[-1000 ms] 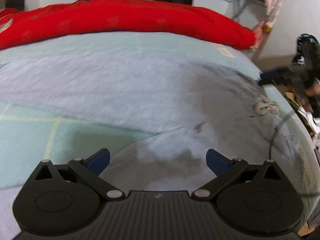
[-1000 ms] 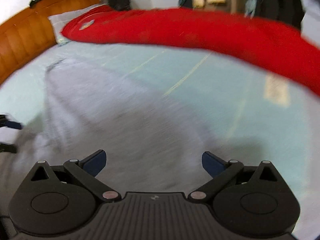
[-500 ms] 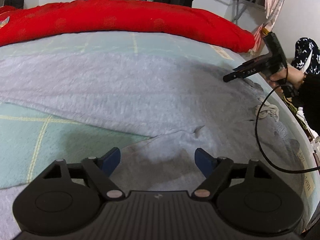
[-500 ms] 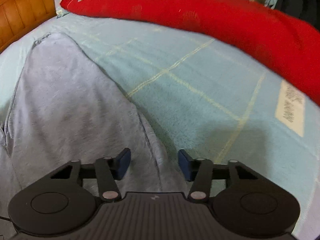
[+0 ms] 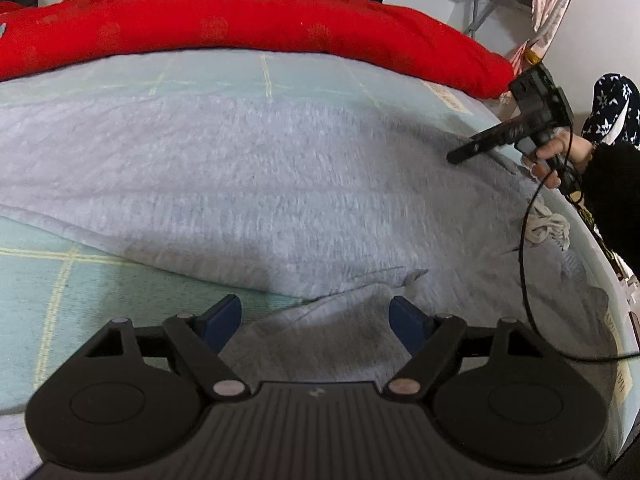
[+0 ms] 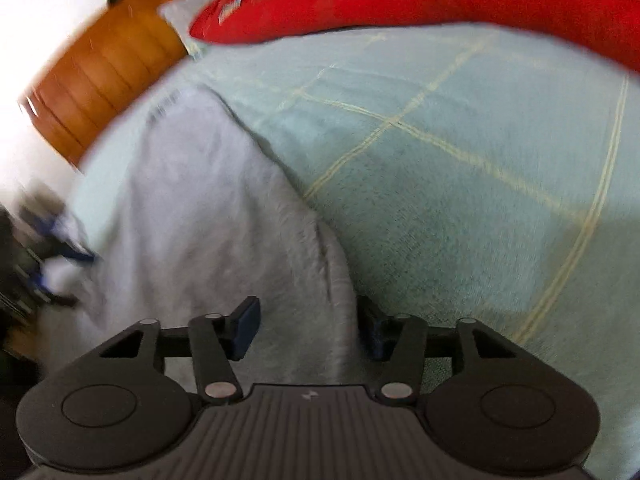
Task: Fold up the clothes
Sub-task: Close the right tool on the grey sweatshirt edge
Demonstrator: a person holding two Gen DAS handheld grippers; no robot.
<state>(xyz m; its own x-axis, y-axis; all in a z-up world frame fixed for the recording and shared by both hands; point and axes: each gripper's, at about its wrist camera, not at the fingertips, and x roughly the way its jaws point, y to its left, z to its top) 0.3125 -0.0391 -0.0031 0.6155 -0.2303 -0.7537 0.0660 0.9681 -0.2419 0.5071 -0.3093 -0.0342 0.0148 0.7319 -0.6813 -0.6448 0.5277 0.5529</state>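
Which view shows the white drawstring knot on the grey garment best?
The left wrist view. The drawstring knot lies sharp and unobstructed on the grey garment near the bed's right edge, below the person's hand. The right wrist view shows only blurred grey fabric and bedsheet; no knot appears.

My grippers are black with ribbed housings, silver screws and blue pads (image 5: 222, 316); a black sleeve (image 5: 612, 200) covers my right arm.
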